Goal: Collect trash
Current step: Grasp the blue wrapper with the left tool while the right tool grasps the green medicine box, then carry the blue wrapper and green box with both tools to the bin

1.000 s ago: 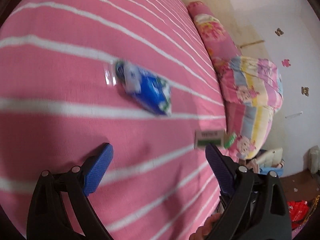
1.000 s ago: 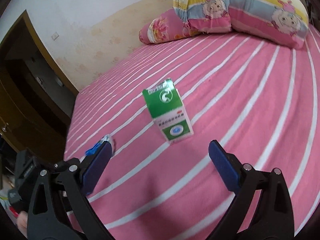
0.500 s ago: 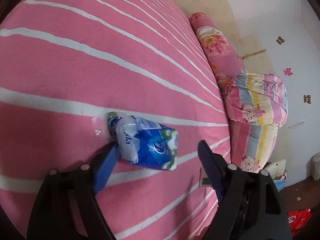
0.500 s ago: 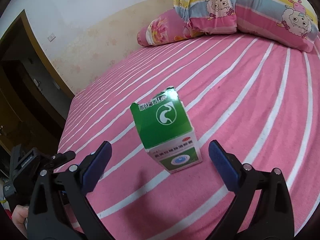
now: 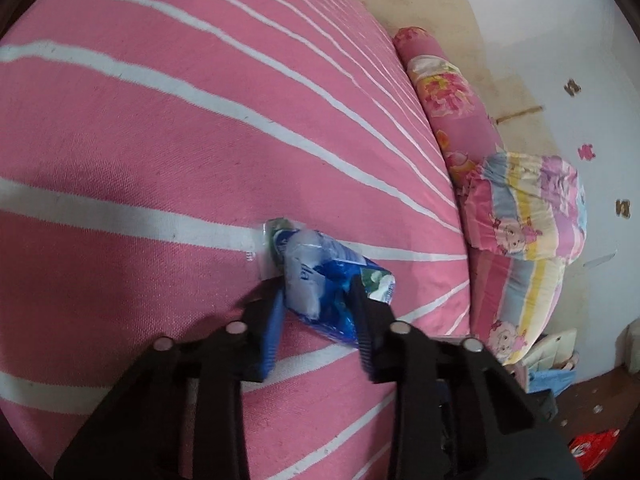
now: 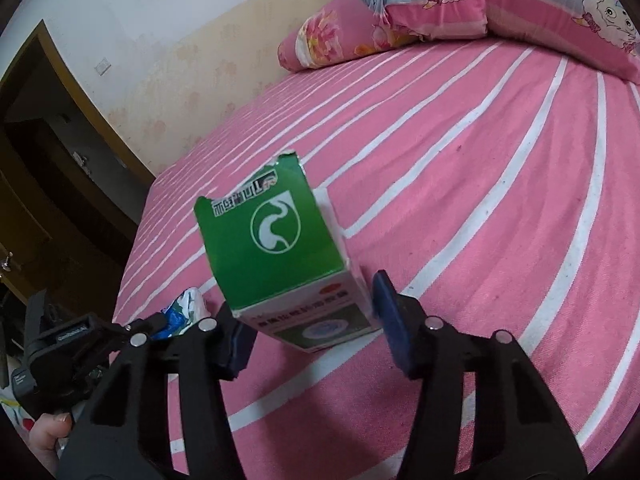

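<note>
A crumpled blue and white wrapper [image 5: 320, 268] lies on the pink striped bed sheet [image 5: 160, 140]. My left gripper [image 5: 316, 294] is closing on it, and both blue pads press its sides. A green and white carton [image 6: 272, 240] lies on the sheet [image 6: 480, 200] in the right wrist view. My right gripper [image 6: 310, 312] is closing around its near end, with the pads against its two sides. The left gripper [image 6: 160, 322] and the wrapper [image 6: 188, 306] also show at the lower left of that view, with a hand [image 6: 44, 436] below them.
A pink floral pillow [image 6: 332, 36] and a folded cartoon quilt [image 6: 520, 8] lie at the head of the bed. Dark wooden furniture [image 6: 60, 184] stands past the far bed edge. On the floor beside the bed lies a red bag [image 5: 592, 444] among clutter.
Both grippers moved forward and down over their items. The left jaws went from wide open to pinching the wrapper. The right jaws narrowed onto the carton's sides.
</note>
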The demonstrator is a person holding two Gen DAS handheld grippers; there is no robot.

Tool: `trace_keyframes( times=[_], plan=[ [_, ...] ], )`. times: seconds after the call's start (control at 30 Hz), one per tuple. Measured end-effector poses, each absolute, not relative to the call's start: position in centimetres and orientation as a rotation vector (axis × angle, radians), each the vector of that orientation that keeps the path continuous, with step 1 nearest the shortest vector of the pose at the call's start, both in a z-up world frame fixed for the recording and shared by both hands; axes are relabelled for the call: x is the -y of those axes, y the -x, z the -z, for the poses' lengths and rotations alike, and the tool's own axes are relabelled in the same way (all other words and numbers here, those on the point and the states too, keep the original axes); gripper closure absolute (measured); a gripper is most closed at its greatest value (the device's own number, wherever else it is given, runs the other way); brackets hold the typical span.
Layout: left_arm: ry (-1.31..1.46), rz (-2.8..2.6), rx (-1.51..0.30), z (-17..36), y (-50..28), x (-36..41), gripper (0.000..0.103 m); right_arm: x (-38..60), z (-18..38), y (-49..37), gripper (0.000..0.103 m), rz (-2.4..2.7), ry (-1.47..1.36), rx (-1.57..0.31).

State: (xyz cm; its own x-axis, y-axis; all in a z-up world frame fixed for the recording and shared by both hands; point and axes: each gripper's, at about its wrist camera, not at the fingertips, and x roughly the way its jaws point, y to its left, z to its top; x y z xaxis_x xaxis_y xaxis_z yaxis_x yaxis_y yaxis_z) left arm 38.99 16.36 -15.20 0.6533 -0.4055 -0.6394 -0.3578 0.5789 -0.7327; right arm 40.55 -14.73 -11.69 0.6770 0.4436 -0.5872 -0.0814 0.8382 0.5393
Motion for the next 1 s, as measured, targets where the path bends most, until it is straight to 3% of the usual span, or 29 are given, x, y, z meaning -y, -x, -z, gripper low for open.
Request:
trace_keyframes(
  times=[0.13,0.57,1.0],
  plan=[
    [1.044,0.067,-0.917,15.4,-38.9,-16.1,0.085,14.5,11.3,-40.3,0.049,-0.343,-0.494,-0.757],
    [1.015,0.125,-0.89,11.7,-36.5,-14.6,0.085,16.0,8.9,-37.4,0.049,-0.391,-0.63,-0.745],
    [1.028,0.294,-0.866,8.7,-25.9,-7.9,0.085,19.1,3.7,-23.8,0.049,-0.419,-0.601,-0.687]
  ],
)
